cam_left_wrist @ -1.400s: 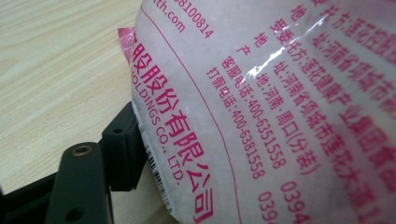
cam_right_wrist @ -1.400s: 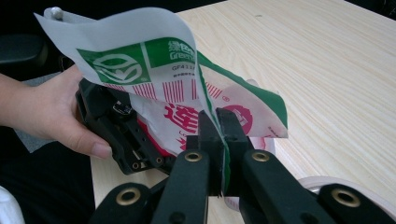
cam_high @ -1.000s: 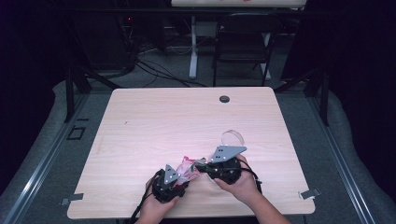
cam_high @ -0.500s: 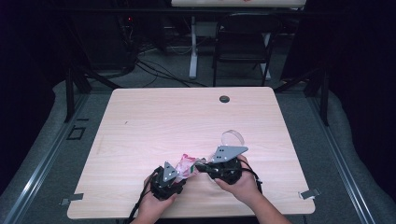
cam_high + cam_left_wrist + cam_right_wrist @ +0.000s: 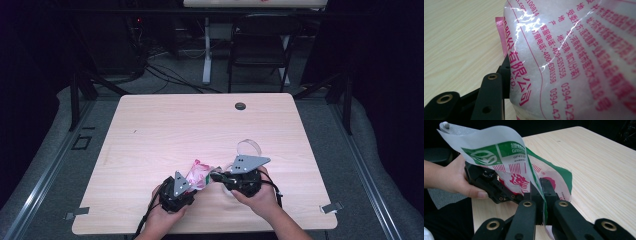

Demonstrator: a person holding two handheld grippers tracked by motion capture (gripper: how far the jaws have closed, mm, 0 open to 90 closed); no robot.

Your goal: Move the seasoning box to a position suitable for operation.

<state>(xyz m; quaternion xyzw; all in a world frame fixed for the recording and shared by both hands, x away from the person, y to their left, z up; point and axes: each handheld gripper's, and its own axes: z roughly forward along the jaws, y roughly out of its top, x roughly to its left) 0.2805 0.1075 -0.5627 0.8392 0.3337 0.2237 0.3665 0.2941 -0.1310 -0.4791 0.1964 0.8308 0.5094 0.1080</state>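
A plastic bag (image 5: 198, 175) of white grains, printed in pink and red with a green top, hangs between my two grippers near the table's front edge. My left gripper (image 5: 191, 183) grips the bag's full body. Its jaws have just been closing with the bag between them, and one finger (image 5: 505, 72) presses into the film. The right gripper (image 5: 541, 187) is shut on the bag's thin top edge (image 5: 534, 170) and shows at the right (image 5: 216, 176) in the high view. The left gripper (image 5: 516, 195) and the hand holding it sit just beyond the bag.
The wooden table (image 5: 165, 130) carries a clear curled strip (image 5: 248, 146) just behind the right gripper and has a round cable hole (image 5: 240, 106) at its far edge. A chair (image 5: 260, 40) stands behind the table.
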